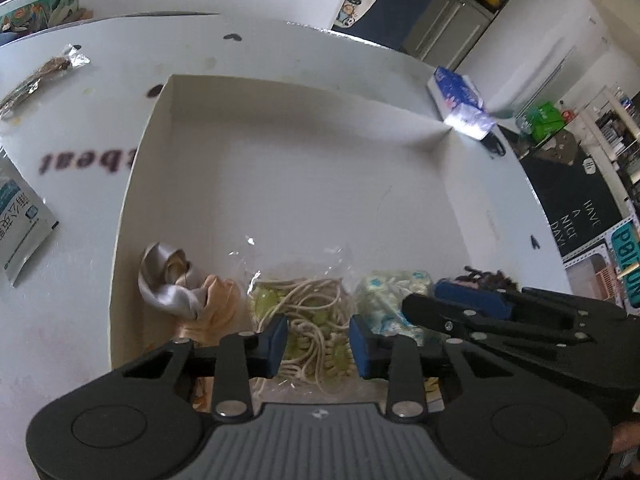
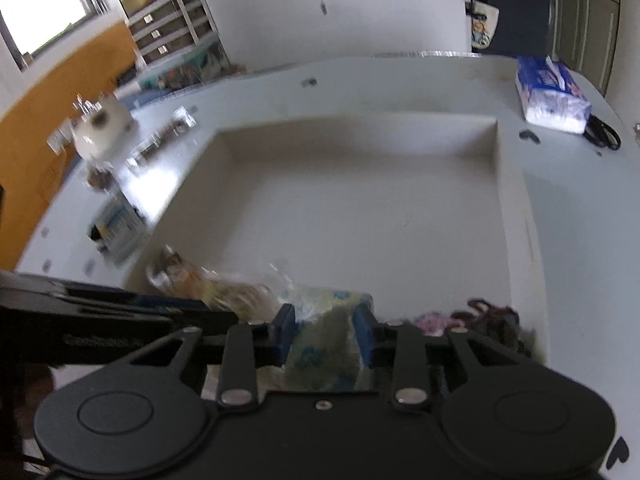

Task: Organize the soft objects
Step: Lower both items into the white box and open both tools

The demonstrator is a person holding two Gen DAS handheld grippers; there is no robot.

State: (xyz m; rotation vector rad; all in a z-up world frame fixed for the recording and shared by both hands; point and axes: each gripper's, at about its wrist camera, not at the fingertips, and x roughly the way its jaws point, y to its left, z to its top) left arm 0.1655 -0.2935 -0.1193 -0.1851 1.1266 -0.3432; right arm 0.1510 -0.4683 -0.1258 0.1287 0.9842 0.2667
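Observation:
A white shallow box (image 1: 280, 128) sits on the table. Along its near wall lie a grey and peach satin scrunchie (image 1: 180, 288), a clear bag of beige cord with green beads (image 1: 308, 312), and a pale yellow cloth with blue prints (image 1: 388, 300). My left gripper (image 1: 319, 342) is open over the cord bag. My right gripper (image 2: 325, 336) has its pads on both sides of the yellow printed cloth (image 2: 324, 344), inside the box (image 2: 360, 200). The right gripper also shows at the right of the left wrist view (image 1: 460, 304). A dark scrunchie and pink cloth (image 2: 480, 316) lie right of it.
A tissue pack (image 1: 460, 100) and black scissors (image 2: 604, 132) lie at the far right of the table. A white-blue packet (image 1: 20, 216) and foil wrappers (image 1: 44, 72) lie left of the box. A white figurine (image 2: 100, 132) stands far left.

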